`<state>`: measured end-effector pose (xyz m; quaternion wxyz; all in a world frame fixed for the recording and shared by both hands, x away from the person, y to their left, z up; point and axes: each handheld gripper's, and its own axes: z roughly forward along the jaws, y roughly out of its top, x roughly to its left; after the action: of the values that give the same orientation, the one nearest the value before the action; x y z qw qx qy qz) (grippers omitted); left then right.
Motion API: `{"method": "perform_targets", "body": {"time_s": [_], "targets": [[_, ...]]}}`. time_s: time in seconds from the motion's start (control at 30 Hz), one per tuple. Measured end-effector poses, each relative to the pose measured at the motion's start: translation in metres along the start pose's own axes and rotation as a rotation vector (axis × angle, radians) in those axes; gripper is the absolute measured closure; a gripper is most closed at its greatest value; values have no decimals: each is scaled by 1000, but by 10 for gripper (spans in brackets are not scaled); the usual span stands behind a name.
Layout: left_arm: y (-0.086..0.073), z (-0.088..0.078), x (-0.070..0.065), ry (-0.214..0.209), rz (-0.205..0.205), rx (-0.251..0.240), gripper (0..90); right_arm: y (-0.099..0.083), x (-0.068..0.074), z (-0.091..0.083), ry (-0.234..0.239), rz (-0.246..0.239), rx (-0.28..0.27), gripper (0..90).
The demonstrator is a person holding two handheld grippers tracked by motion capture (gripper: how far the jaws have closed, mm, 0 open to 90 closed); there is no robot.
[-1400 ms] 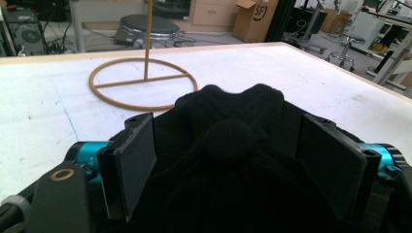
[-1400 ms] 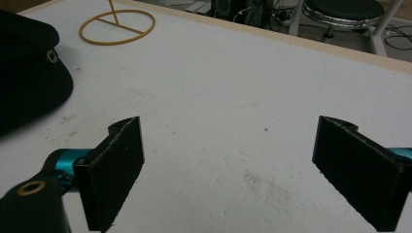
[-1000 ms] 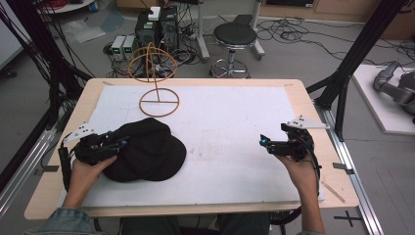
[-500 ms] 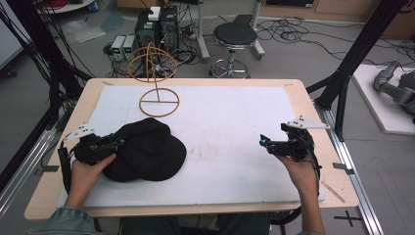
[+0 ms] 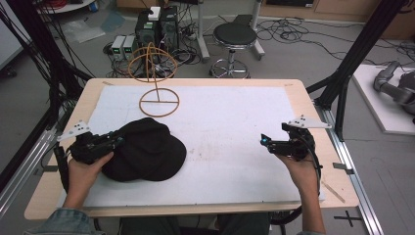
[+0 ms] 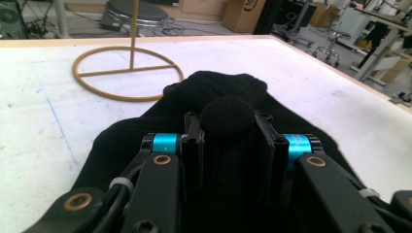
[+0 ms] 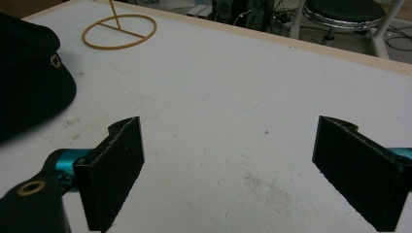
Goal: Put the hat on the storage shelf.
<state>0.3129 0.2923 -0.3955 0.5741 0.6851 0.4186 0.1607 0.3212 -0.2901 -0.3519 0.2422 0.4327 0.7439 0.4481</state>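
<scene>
Black fingers, left: the left gripper [image 5: 116, 142] has just squeezed its fingers [image 6: 193, 145] together on a fold of the black hat [image 5: 147, 154].
Right fingers: the right gripper [image 5: 265, 142] holds its fingers [image 7: 116, 170] wide apart, with nothing between them.
Hat: it lies on the white mat on the left side of the tabletop [image 5: 293, 85].
Wire stand: the tan wire stand [image 5: 159, 102] sits just behind the hat.
</scene>
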Motion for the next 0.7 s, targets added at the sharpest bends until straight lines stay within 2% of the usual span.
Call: {"method": "perform_targets", "body": {"time_s": [0.07,0.17,0.47,0.6,0.7], "targets": [[3,-2,-2,-12,-16,-8,691,-1,-1,0,2,2,-3,112],[8,-6,-5,-21,-15,-25,691,-1,-2,0,7,12,-1,112],[18,-10,-10,-39,27,-31,691,1,-5,-7,3,20,-20,112],[24,-12,-13,-55,49,-43,691,2,-8,-14,-3,38,-40,112],[38,-15,-15,-65,59,-54,691,2,-9,-15,-4,37,-48,112]]}}
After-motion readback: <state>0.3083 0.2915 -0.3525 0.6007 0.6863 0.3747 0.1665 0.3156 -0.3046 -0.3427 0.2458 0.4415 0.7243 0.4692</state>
